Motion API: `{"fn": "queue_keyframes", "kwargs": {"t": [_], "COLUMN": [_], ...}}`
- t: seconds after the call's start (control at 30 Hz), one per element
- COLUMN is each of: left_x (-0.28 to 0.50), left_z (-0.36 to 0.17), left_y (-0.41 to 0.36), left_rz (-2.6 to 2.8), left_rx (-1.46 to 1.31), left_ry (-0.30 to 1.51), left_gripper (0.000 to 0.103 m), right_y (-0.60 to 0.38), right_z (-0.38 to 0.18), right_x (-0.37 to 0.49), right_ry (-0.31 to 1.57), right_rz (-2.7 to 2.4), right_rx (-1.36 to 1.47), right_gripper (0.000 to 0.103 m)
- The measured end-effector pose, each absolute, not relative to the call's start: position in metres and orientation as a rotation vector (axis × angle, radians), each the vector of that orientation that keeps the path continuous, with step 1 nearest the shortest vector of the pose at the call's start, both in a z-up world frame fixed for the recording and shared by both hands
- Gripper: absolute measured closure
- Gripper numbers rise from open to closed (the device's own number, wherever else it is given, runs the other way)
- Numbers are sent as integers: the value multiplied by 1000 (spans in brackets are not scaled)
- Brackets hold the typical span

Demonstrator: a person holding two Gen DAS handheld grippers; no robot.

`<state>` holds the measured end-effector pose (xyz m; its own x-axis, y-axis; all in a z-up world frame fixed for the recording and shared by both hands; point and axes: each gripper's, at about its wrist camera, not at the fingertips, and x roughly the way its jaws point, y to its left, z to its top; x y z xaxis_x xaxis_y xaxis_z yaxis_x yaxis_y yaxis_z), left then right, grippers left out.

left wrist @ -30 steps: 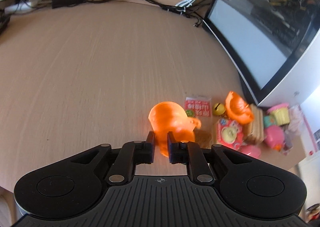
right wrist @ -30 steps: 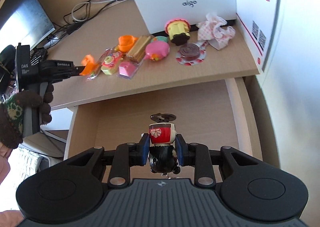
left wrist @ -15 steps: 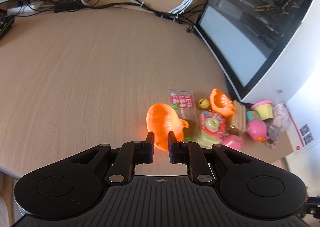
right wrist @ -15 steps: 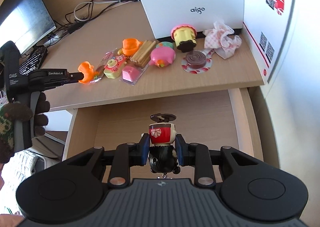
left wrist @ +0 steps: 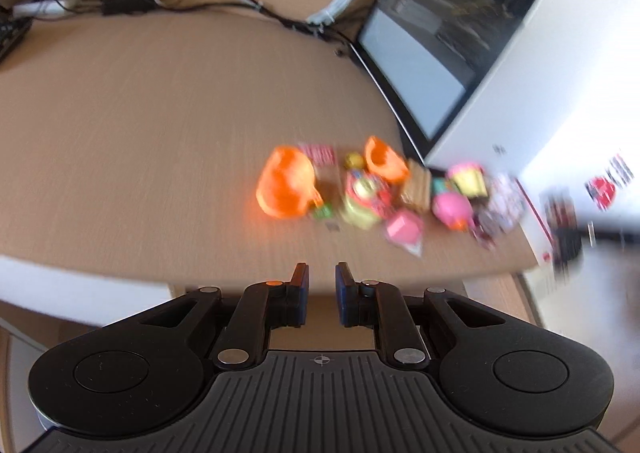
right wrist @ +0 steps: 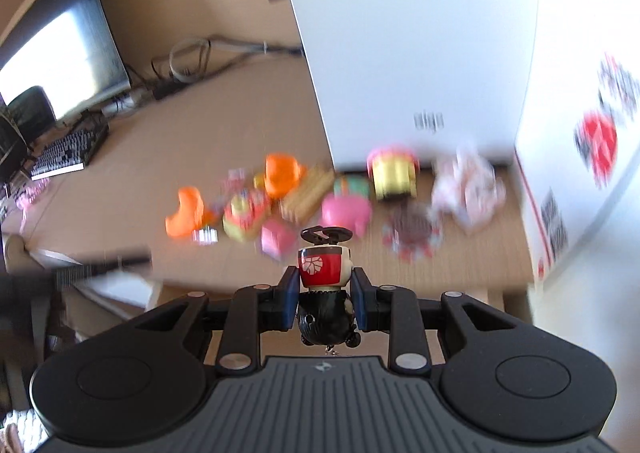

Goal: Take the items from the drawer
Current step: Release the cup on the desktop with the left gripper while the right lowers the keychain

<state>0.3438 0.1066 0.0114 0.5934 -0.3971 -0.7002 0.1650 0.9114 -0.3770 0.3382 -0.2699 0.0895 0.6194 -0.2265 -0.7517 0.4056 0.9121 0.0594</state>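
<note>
I have the small figurine (right wrist: 325, 293) clamped between the pads of my right hand-held gripper (right wrist: 325, 295): red-and-white body toward the camera's far side, dark rounded part nearest the camera, a black ring-shaped piece on top. It hangs in the air in front of the desk (right wrist: 460, 265) edge, clear of the wood.

Beyond it, the things already on the desk lie in a blurred row in front of the white computer case (right wrist: 420, 33): an orange cup (right wrist: 188, 213) at the left end, a second orange cup (right wrist: 282, 173), a yellow-and-red toy (right wrist: 244, 215), a pink square block (right wrist: 278, 239), a stack of wafer-like sticks (right wrist: 308, 193), a pink round toy (right wrist: 346, 211), a yellow pot with a pink rim (right wrist: 392, 173), a dark disc on a red-patterned wrapper (right wrist: 412, 233) and a crumpled pink-white wrapper (right wrist: 468, 189).

My left hand-held gripper (left wrist: 322, 293) is released and carries nothing; its pads stand a narrow gap apart, just short of the desk edge. The nearer orange cup (left wrist: 286, 183) sits on the desk well ahead of its fingertips, free of them.

Farther back I see cables (left wrist: 256, 5), a monitor (right wrist: 64, 45) and a keyboard (right wrist: 68, 151).
</note>
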Motion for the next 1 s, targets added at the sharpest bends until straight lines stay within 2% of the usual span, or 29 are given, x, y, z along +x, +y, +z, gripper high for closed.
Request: {"fn": "queue_keyframes", "kwargs": {"t": [0.2,0.33,0.63,1.0], "left_x": [323,315,303,307], "left_z": [2,-1,4,-3], "left_y": [99,95,92,96], "left_rz": [-350,-336,-244,-258], "left_rx": [-268,-235,-142,-172], "left_ry": [935,966,963,999], "left_gripper": [88,88,88,88], "right_y": [-293,-309,-325,-303], "right_z": [104,90,27,15], "right_x": [381,410,453,463], "right_ry": [712,665,744,774], "right_rz": [-336,-309,-313,-277], "right_rx": [220,182,65,-51], "right_gripper": [77,76,76,76]}}
